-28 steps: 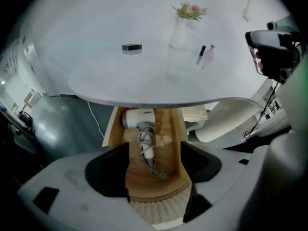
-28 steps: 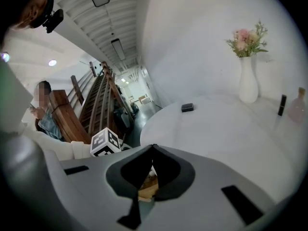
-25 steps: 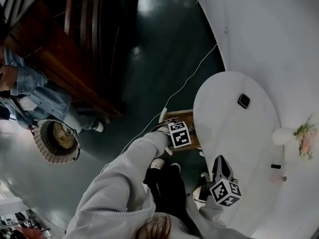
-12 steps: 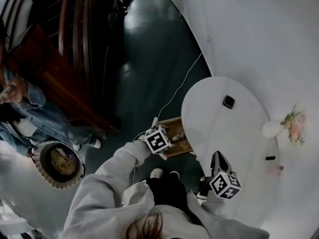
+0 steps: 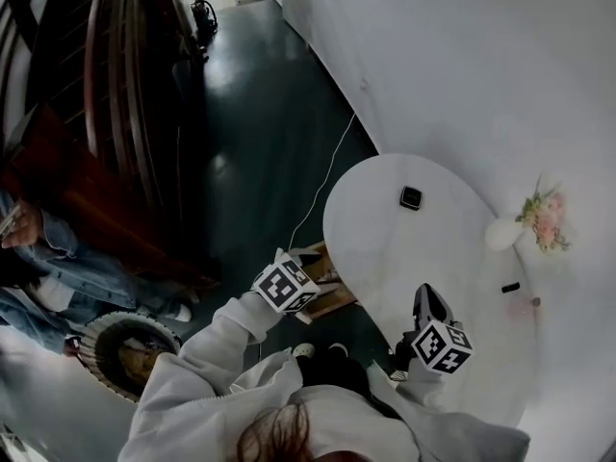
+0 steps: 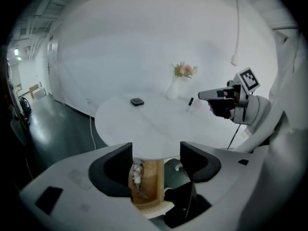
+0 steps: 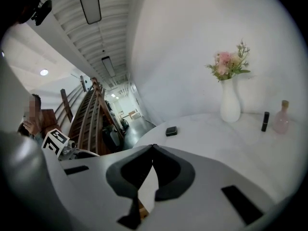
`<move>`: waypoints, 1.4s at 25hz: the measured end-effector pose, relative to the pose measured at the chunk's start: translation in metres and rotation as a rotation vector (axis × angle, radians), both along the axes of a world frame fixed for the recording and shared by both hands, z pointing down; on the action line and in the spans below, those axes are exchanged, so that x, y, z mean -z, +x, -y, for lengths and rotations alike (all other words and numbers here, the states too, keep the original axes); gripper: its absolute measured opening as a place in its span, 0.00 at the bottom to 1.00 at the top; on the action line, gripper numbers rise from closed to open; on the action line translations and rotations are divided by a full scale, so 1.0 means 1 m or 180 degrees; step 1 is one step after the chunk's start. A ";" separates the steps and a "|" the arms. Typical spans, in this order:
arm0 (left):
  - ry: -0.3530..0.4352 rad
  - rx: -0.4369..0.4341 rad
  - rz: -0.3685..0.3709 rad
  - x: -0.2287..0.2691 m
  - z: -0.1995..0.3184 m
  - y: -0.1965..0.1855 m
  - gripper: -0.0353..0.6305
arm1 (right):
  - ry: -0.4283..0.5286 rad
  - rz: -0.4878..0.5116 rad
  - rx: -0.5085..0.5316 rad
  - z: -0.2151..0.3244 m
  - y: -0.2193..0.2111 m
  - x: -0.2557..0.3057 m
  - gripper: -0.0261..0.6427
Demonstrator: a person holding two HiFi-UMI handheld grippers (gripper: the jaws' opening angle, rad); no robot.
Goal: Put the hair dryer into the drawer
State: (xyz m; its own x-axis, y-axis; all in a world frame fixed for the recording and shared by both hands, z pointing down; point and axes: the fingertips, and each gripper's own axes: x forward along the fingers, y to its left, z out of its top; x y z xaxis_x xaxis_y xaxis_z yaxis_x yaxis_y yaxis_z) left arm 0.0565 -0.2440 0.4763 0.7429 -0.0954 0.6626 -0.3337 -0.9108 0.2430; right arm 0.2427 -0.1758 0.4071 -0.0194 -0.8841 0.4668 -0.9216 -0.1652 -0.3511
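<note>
Desk: plain white. Wall: white.
Drawer: light wood.
Floor: dark glossy green-black; white cable across it.
Staircase: dark red-brown.
Vase: white; flowers pink, green leaves.
Bottle: pale pink.
Small square object: black.
Left gripper: grey-white shell, black fingers; marker cube black-and-white squares.
Sleeve: light grey.

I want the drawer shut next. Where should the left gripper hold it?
Probably the front wall of the drawer, the end nearest the left gripper, taken from above: the drawer stands open from under the table, rim exposed, in line with the parted jaws.
</note>
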 end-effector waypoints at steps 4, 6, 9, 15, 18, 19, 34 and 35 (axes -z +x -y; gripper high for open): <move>0.0009 0.0122 -0.0354 0.032 0.012 0.030 0.52 | 0.0116 -0.0047 -0.0169 0.002 0.027 0.016 0.11; 0.0005 0.0161 -0.0544 0.049 0.018 0.046 0.52 | 0.0193 -0.0064 -0.0264 0.002 0.039 0.024 0.11; 0.0068 0.0200 -0.0815 0.074 0.026 0.068 0.52 | 0.0289 -0.0105 -0.0391 0.001 0.052 0.034 0.11; 0.0317 0.0676 -0.1473 0.117 0.052 0.097 0.43 | 0.0459 -0.0306 -0.0536 -0.002 0.074 0.055 0.11; 0.0430 0.0904 -0.1732 0.129 0.058 0.102 0.33 | 0.0634 -0.0412 -0.0532 -0.004 0.077 0.066 0.11; 0.0508 0.0949 -0.1762 0.132 0.058 0.103 0.30 | 0.0719 -0.0444 -0.0530 -0.006 0.078 0.070 0.11; 0.0669 0.1022 -0.1671 0.109 0.039 0.103 0.08 | 0.0624 -0.0583 -0.0755 -0.034 0.097 0.059 0.11; 0.0647 0.1014 -0.1680 0.109 0.038 0.104 0.08 | 0.0613 -0.0587 -0.0743 -0.034 0.097 0.058 0.11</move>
State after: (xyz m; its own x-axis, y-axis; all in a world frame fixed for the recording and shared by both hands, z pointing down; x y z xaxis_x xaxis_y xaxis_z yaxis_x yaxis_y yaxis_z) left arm 0.1601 -0.2816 0.3677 0.8783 -0.4501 0.1615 -0.4781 -0.8320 0.2814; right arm 0.3398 -0.1419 0.3489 0.2627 -0.9270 0.2679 -0.9176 -0.3258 -0.2276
